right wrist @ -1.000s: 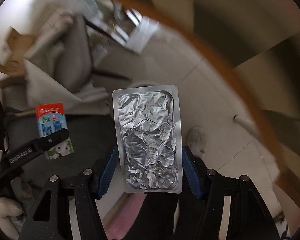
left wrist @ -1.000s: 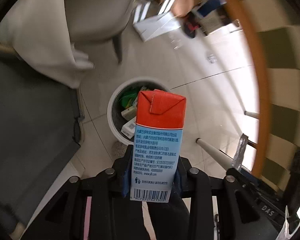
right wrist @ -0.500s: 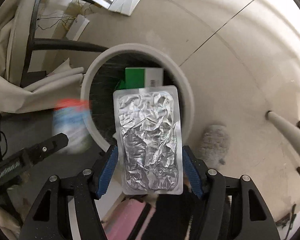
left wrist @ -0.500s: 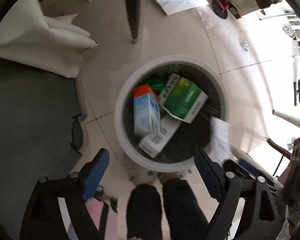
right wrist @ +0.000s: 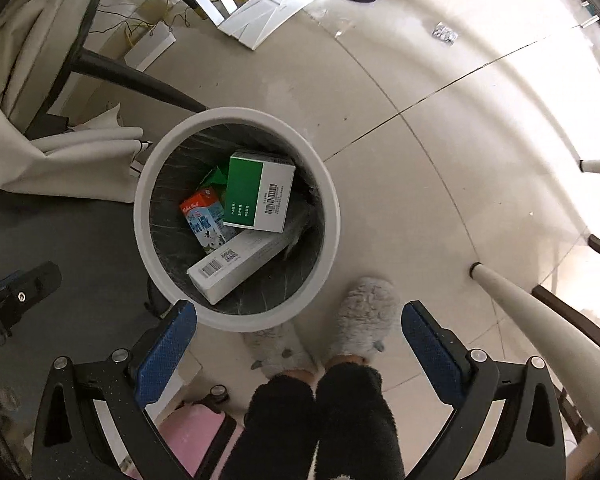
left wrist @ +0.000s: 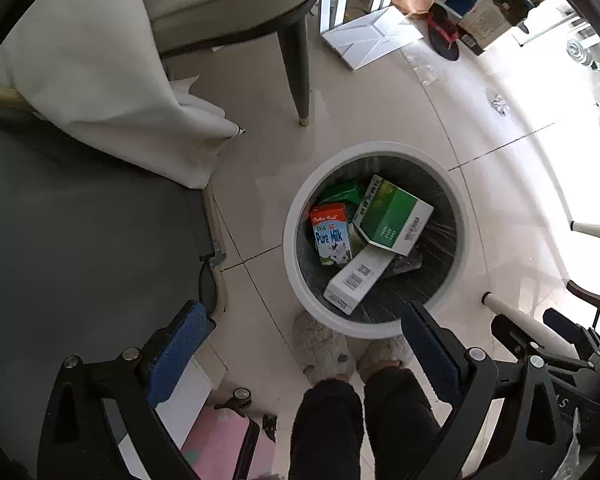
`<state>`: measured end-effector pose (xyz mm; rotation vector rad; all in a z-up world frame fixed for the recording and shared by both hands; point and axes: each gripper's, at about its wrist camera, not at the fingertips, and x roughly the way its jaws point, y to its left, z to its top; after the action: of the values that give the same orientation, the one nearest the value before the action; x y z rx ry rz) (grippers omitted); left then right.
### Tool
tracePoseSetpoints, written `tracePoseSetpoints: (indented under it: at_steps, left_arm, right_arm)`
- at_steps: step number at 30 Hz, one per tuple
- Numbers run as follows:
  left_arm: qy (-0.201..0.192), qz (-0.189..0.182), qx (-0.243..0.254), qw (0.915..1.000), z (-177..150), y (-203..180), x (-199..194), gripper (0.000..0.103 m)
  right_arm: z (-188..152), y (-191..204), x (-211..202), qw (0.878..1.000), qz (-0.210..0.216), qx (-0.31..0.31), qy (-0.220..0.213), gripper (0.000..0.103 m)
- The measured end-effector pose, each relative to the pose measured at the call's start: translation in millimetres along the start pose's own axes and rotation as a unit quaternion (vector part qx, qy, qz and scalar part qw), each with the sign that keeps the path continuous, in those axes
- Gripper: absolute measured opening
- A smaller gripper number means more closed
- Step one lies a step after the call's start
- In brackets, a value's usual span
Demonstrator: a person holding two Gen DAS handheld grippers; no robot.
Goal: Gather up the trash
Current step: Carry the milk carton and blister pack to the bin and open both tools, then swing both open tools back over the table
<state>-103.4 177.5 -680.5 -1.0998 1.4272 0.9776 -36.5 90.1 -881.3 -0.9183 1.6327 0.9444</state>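
A white round bin (left wrist: pixel 292 240) stands on the tiled floor, seen from straight above in both wrist views. Inside lie a red and blue milk carton (left wrist: pixel 331 234), a green and white box (left wrist: pixel 392 216) and a long white box (left wrist: pixel 356 276). My left gripper (left wrist: pixel 303 312) hangs over the bin's near rim, its jaws opening with nothing between them. In the right wrist view the bin (right wrist: pixel 140 216) holds the same milk carton (right wrist: pixel 204 220) and green box (right wrist: pixel 256 192). A silvery crumpled piece (right wrist: pixel 300 224) shows beside them. My right gripper (right wrist: pixel 298 312) is also opening and empty.
A person's fluffy grey slippers (right wrist: pixel 364 320) and dark trouser legs stand right against the bin. A chair leg (left wrist: pixel 298 76) and hanging white cloth (left wrist: pixel 100 80) are behind it, a dark mat (left wrist: pixel 80 240) to the left. A white table leg (right wrist: pixel 532 312) slants at right; a pink case (left wrist: pixel 220 448) lies below.
Both grippers sank toward the bin and opened wide. The milk carton fell from the left gripper into the bin. The foil pack is gone from the right gripper.
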Motion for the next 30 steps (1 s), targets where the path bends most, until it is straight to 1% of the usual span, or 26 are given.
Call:
tracePoseSetpoints:
  at_steps: [7,13,16,20,24,26,28,30]
  left_arm:
    - [-0.014,0.005,0.006,0.9999,-18,3,-51,0.1]
    - [-0.033,0.008,0.006,0.9994,-37,10,-108,0.1]
    - [-0.037,0.017,0.012,0.9991,-48,13,-132,0.1]
    - [-0.041,0.011,0.007,0.9991,-65,19,-171,0.1]
    - [-0.05,0.013,0.009,0.9986,-79,21,-214,0.1]
    - [-0.064,0.019,0.014,0.9977,-85,22,-239,0.1]
    - [-0.09,0.04,0.021,0.9949,-88,19,-269,0.1]
    - [-0.114,0.045,0.024,0.9922,-87,16,-296,0.1]
  right_arm:
    - [-14,7,-60,1.0,-0.011,-0.009,-0.021,0.103]
    - [-28,16,-125,0.999,-0.013,-0.018,-0.047,0.103]
    - [-37,22,-160,0.998,-0.009,-0.02,-0.055,0.103]
    - [-51,28,-198,0.998,-0.009,-0.022,-0.059,0.103]
    - [-68,33,-239,0.998,0.001,-0.019,-0.055,0.103]
    - [-76,36,-262,0.998,0.012,-0.016,-0.058,0.103]
    - [-84,37,-288,0.998,0.027,-0.009,-0.062,0.103]
    - [-89,33,-317,0.996,0.05,0.008,-0.069,0.103]
